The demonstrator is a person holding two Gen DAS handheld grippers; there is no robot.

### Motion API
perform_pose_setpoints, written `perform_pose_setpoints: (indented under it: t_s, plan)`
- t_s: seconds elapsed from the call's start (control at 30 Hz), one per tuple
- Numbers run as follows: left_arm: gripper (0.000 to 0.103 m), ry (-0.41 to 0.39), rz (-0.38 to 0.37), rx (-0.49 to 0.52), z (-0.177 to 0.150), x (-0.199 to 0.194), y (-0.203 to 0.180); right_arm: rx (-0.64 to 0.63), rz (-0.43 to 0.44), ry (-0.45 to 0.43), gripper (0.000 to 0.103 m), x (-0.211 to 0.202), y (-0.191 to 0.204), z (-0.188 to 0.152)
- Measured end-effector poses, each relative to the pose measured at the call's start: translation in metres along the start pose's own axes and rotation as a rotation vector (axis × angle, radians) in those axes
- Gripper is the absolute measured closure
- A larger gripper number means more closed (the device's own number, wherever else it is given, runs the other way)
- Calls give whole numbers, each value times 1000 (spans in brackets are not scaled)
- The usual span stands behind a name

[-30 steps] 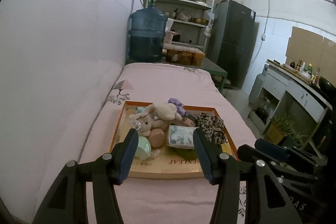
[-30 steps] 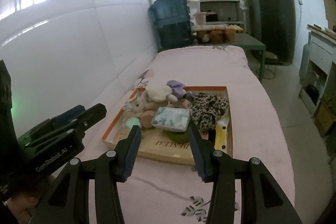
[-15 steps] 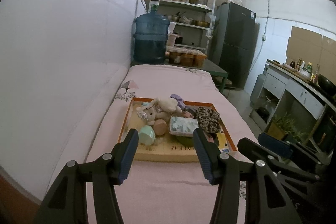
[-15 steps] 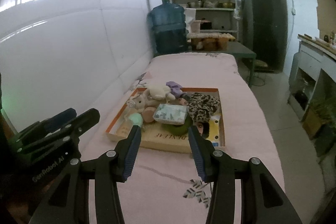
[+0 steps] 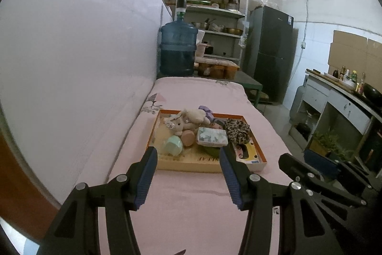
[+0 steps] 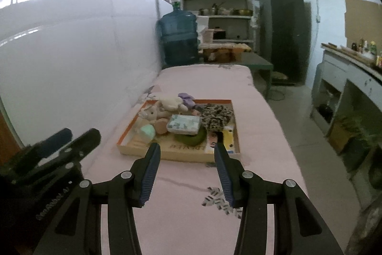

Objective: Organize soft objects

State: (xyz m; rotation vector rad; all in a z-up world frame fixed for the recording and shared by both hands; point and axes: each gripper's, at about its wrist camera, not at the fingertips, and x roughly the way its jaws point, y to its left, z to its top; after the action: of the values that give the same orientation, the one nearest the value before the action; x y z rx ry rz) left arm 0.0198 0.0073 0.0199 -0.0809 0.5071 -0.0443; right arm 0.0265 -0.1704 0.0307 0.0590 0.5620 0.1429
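Both jaws gape empty: left gripper [image 5: 188, 166] and right gripper [image 6: 185, 165] hold nothing, pads clear of everything. Soft stuff sits piled in the tray [image 5: 210, 165] on the pink bedcover [image 5: 191, 207], straight ahead of both tools and beyond the tips, not touching. Plush rabbit [image 5: 179, 122], mint pouch [image 5: 173, 145], tissue pack [image 5: 212, 136], leopard scrunchie [image 5: 237, 130], purple scrunchie [image 5: 206, 109] all crowd the far and middle part. Tissue pack's long axis runs across the view, side to side. Mint pouch lies toward the left gripper's side, leopard scrunchie toward the right's. Neither tool looks clearly nearer; both hang short of the tray's near edge.
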Motion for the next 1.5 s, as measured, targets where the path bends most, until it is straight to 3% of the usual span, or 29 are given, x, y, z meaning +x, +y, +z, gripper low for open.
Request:
perform_pose_setpoints:
  t_s: [0.4,1.5]
  plan:
    - [49,9,45,-11,-9,-15,9,17,-29,9,54,-15,8,-11]
    - [49,15,46,-1,-14,-20,10,30,-9,19,54,-15,12,-13]
